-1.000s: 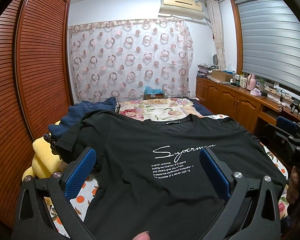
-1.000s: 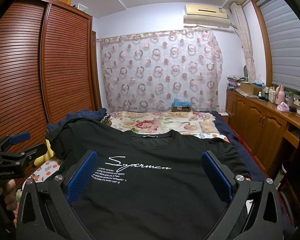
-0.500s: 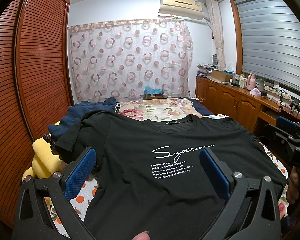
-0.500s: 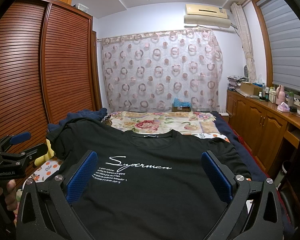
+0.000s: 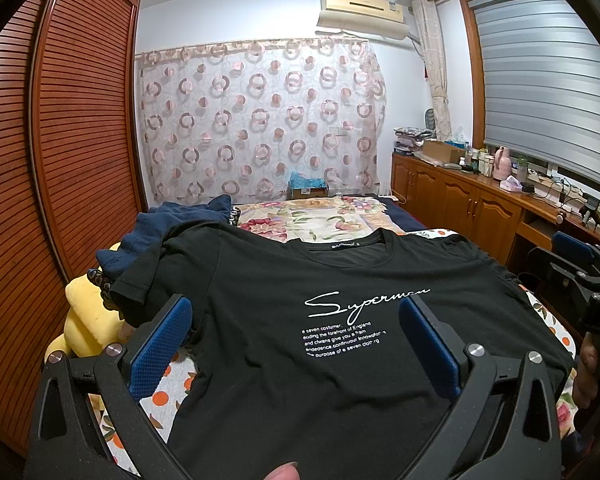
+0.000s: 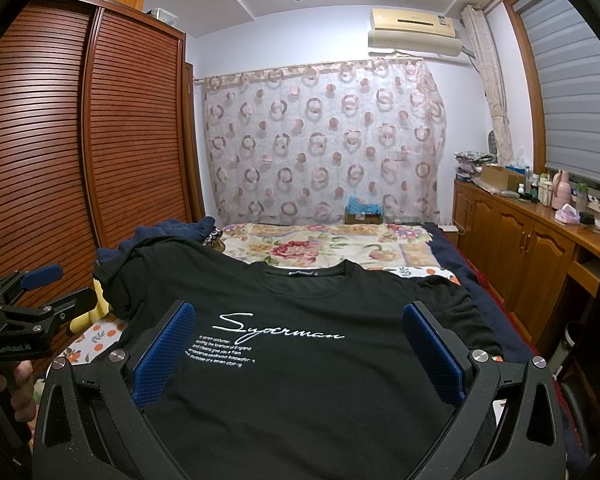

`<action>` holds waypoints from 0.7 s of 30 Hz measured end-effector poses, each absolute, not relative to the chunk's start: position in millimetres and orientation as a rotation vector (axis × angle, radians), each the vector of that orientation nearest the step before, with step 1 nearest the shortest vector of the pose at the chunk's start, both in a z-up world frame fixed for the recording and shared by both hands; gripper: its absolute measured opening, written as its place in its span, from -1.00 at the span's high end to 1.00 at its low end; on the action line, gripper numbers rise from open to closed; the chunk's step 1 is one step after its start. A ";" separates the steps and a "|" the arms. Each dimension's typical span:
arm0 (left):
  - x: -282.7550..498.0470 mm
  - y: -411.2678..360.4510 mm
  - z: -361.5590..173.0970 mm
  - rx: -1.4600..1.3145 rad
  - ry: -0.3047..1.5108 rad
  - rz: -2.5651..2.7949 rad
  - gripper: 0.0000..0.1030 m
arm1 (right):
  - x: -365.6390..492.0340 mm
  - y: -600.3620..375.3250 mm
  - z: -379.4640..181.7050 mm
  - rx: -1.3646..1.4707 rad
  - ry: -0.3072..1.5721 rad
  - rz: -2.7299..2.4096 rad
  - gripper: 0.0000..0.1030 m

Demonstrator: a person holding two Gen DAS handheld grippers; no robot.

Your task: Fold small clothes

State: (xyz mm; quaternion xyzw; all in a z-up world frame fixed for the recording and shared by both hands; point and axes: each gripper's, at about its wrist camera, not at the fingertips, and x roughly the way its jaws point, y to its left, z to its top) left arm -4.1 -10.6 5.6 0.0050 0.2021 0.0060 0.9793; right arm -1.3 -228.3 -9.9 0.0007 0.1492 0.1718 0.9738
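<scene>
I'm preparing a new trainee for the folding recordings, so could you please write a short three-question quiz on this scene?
1. True or false: the black T-shirt lies face up, with its printed text showing.
2. What lies by the shirt's left sleeve? A) navy garment B) a red towel C) a white pillow
3. Fill in: both the left gripper and the right gripper have their jaws ____, holding nothing.

Key: 1 true; 2 A; 3 open.
</scene>
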 end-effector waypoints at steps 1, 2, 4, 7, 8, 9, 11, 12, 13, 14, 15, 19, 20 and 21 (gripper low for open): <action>-4.0 -10.5 5.6 0.010 0.407 0.012 -1.00 | -1.1 -228.0 -9.9 0.002 0.301 0.347 -1.00; -4.4 -11.2 6.0 0.009 0.407 0.012 -1.00 | -0.9 -227.4 -9.9 0.003 0.301 0.347 -1.00; -4.0 -10.6 5.6 0.010 0.408 0.013 -1.00 | -0.7 -227.1 -9.9 0.003 0.301 0.347 -1.00; -4.0 -10.6 5.5 0.010 0.408 0.012 -1.00 | -1.1 -226.4 -9.7 0.004 0.299 0.350 -1.00; -4.4 -11.4 5.9 0.010 0.408 0.012 -1.00 | -1.8 -228.3 -9.7 0.004 0.298 0.351 -1.00; -4.8 -12.3 6.3 0.010 0.408 0.012 -1.00 | -1.5 -228.8 -9.7 0.005 0.298 0.352 -1.00; -4.5 -11.5 5.8 0.011 0.407 0.012 -1.00 | -1.3 -229.8 -10.0 0.005 0.299 0.353 -1.00; -4.9 -12.3 6.2 0.011 0.407 0.012 -1.00 | -1.3 -230.3 -10.1 0.004 0.299 0.354 -1.00; -4.0 -10.6 5.4 0.010 0.408 0.012 -1.00 | -0.9 -231.7 -10.5 0.005 0.299 0.354 -1.00; -4.3 -11.4 5.8 0.011 0.408 0.011 -1.00 | -0.9 -231.7 -10.6 0.004 0.299 0.354 -1.00; -4.7 -12.3 6.1 0.010 0.407 0.010 -1.00 | -0.9 -231.7 -10.6 0.005 0.299 0.355 -1.00; -4.3 -12.7 5.3 0.011 0.403 0.016 -1.00 | 0.1 -231.2 -12.2 0.002 0.301 0.354 -1.00; -4.6 -13.0 5.0 0.015 0.399 0.022 -1.00 | 1.0 -230.2 -13.5 -0.004 0.303 0.351 -1.00; -5.7 -12.2 8.9 0.017 0.400 0.024 -1.00 | 2.3 -229.0 -15.2 -0.010 0.307 0.350 -1.00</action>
